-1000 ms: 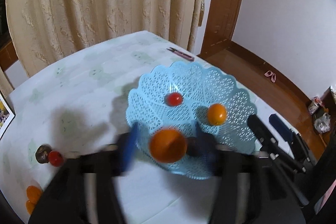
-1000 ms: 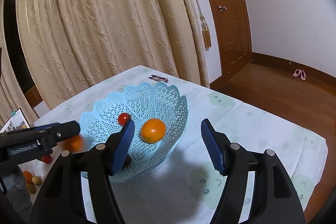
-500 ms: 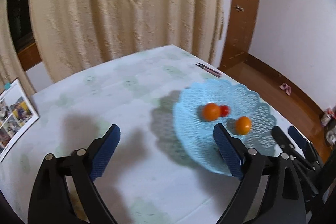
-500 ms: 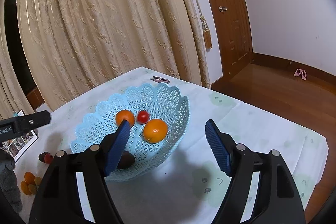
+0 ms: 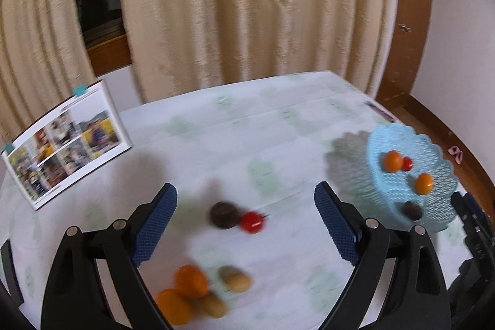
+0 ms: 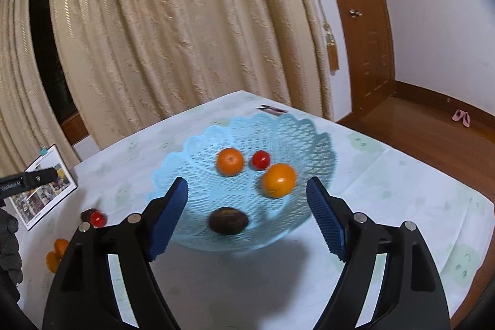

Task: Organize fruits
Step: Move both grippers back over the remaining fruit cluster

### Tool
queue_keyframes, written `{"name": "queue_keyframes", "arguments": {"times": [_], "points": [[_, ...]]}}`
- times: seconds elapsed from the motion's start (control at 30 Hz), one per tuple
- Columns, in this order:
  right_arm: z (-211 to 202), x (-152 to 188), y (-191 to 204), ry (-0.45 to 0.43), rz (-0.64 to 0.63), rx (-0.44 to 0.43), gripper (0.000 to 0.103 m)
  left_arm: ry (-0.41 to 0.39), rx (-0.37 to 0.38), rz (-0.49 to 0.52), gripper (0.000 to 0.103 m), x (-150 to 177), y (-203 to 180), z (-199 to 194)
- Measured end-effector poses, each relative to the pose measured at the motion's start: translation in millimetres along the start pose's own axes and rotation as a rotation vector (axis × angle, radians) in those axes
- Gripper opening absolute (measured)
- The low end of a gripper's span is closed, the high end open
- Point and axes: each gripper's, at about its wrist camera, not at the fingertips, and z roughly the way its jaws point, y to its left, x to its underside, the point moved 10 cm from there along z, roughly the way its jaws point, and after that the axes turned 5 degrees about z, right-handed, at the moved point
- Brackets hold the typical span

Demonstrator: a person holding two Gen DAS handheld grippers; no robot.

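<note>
My left gripper (image 5: 244, 200) hangs open and empty over loose fruit on the white tablecloth. Below it lie a dark round fruit (image 5: 223, 215) touching a cherry tomato (image 5: 253, 221). Nearer me are two oranges (image 5: 190, 282) and two tan fruits (image 5: 236, 282). The blue lattice basket (image 6: 321, 144) holds two oranges (image 6: 230, 161), a cherry tomato (image 6: 260, 159) and a dark fruit (image 6: 228, 221). My right gripper (image 6: 246, 190) hovers at the basket's near rim. Its jaws are opening and its pads touch nothing.
A photo booklet (image 5: 68, 144) stands at the table's far left. A small dark object (image 6: 272, 109) lies at the far edge behind the basket. A gloved hand (image 6: 7, 243) shows at the left of the right wrist view. Beyond the table's right edge is wooden floor (image 6: 433, 126).
The left gripper let an orange go into the basket, opened wide and swung left over the loose fruit. The right gripper's jaws widened and it came closer to the basket.
</note>
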Motion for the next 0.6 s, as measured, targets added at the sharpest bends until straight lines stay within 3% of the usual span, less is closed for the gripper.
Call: {"name": "queue_keyframes", "arguments": {"times": [0.33, 0.6], "points": [[2, 16, 56, 0.048, -0.076, -0.085, 0.08, 0.082, -0.073, -0.087, 0.09, 53, 65, 1], [6, 34, 89, 0.095, -0.133, -0.125, 0.08, 0.16, -0.047, -0.106, 0.09, 91, 68, 20]]}}
